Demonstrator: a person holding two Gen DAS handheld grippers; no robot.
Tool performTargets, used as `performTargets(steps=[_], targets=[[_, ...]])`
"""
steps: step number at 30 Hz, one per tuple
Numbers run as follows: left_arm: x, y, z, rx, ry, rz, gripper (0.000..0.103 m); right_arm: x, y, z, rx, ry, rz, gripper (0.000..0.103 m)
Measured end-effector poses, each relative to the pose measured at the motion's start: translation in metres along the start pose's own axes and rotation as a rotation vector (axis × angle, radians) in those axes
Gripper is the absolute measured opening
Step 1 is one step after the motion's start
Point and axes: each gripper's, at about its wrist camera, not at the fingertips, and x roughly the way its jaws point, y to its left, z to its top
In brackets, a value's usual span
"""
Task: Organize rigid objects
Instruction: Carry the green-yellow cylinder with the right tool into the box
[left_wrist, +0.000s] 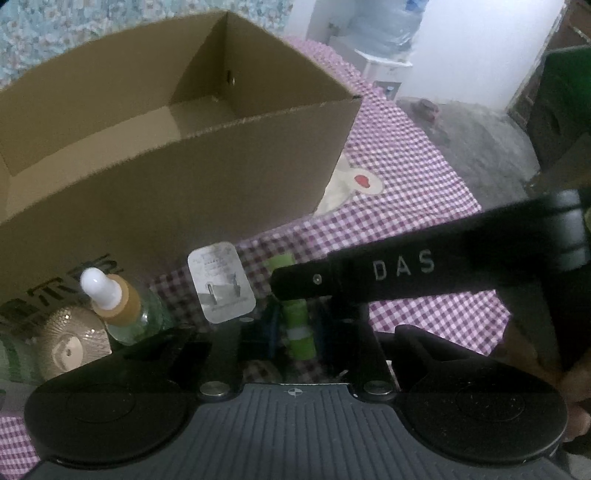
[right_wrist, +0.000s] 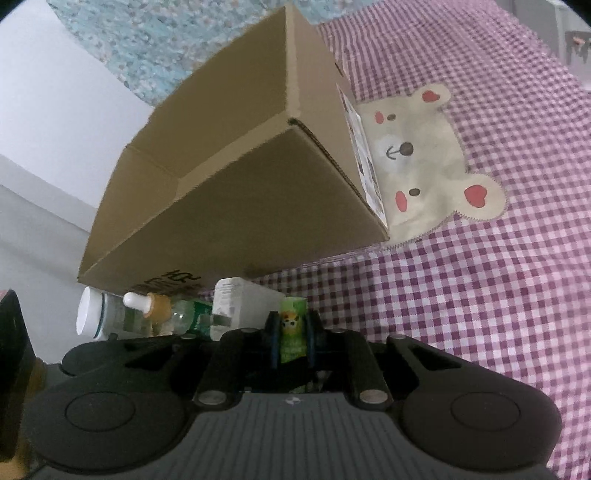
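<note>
An open, empty cardboard box (left_wrist: 207, 158) stands on the checked cloth; it also shows in the right wrist view (right_wrist: 236, 206). In front of it lie a white plug adapter (left_wrist: 221, 282), a dropper bottle (left_wrist: 118, 306) and a ribbed gold lid (left_wrist: 70, 343). A small green tube (right_wrist: 292, 332) with a cartoon face sits between my right gripper's (right_wrist: 291, 339) fingers, which are shut on it. In the left wrist view the same green tube (left_wrist: 297, 325) lies between my left gripper's (left_wrist: 295, 328) fingers, with the right gripper's black arm (left_wrist: 406, 273) crossing over it. Whether the left fingers press the tube is unclear.
The purple-and-white checked cloth (right_wrist: 480, 295) has a bear patch (right_wrist: 417, 166) beside the box. A white-capped bottle (right_wrist: 96, 314) and the white adapter box (right_wrist: 243, 299) lie left of the tube. Beyond the bed edge are a grey floor (left_wrist: 472, 140) and a water jug (left_wrist: 388, 26).
</note>
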Motion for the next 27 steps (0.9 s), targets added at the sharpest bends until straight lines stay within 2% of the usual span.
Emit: performTargets(steps=[9,16,22,27], targets=[[-0.049,-0.016,0.001,0.038,-0.112,0.003,0.018,-0.036,0.036,-0.008,-0.061,-0.11,-0.012,0.016],[-0.107,-0.022,0.013,0.041,-0.283,0.003,0.018,-0.092,0.092,-0.013,-0.187,-0.244,-0.02,0.016],[-0.161,0.003,0.027,-0.001,-0.415,0.038,0.018,-0.115,0.157,0.005,-0.323,-0.323,0.013,0.016],[-0.182,0.043,0.044,-0.056,-0.431,0.089,0.018,-0.096,0.205,0.036,-0.39,-0.301,0.084,0.016]])
